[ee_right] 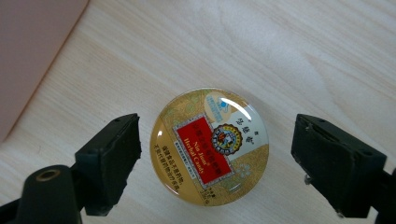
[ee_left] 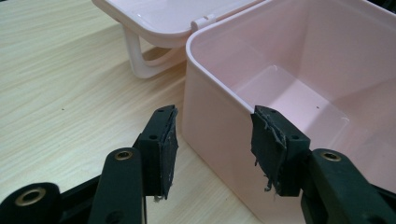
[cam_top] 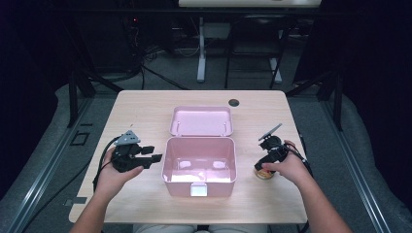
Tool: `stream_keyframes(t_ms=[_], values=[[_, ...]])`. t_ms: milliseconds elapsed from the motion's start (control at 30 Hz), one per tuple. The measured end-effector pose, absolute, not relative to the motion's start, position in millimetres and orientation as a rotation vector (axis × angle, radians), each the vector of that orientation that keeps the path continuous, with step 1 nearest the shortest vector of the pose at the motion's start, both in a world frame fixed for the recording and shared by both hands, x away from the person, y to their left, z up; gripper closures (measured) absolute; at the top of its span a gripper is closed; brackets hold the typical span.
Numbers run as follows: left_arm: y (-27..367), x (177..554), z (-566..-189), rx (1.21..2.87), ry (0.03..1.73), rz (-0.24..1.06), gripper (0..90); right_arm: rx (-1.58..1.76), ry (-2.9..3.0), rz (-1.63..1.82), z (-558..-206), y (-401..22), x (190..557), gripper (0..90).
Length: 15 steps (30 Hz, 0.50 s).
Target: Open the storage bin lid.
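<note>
An open pink plastic box (cam_top: 180, 187) stands mid-table, its lid (cam_top: 201, 121) lying flat behind it. My left gripper (cam_top: 153, 154) rests at the box's left side. In the left gripper view the left gripper (ee_left: 215, 140) is open and straddles the box's near corner (ee_left: 210, 116), one pad outside the wall and one at the rim, neither pressing. To the right of the box a round gold tin (cam_top: 264, 174) with a red herbal-candy label lies flat on the table. My right gripper (ee_right: 217, 149) hovers over the tin (ee_right: 210, 144), open, with a gap on each side.
The lid's white handle (ee_left: 140, 60) props it off the wood. A round cable hole (cam_top: 233, 102) sits near the table's far edge. A pink wall of the box (ee_right: 32, 51) lies close to the tin. Dark stands and a desk leg (cam_top: 201, 48) are beyond the table.
</note>
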<state>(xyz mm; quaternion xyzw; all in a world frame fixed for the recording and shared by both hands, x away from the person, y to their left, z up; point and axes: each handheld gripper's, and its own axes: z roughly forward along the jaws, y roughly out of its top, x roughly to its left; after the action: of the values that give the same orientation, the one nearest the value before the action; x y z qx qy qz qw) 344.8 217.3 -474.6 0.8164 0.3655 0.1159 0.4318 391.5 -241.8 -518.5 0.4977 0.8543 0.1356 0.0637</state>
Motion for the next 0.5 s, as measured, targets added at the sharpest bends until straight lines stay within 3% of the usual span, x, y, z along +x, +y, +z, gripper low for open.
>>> stream_keyframes(t_ms=[500], values=[[220.0,346.0,-475.7,2.021,0.925,0.293,50.6,1.514,2.639,0.281,-526.9,-234.0,396.3,14.0]])
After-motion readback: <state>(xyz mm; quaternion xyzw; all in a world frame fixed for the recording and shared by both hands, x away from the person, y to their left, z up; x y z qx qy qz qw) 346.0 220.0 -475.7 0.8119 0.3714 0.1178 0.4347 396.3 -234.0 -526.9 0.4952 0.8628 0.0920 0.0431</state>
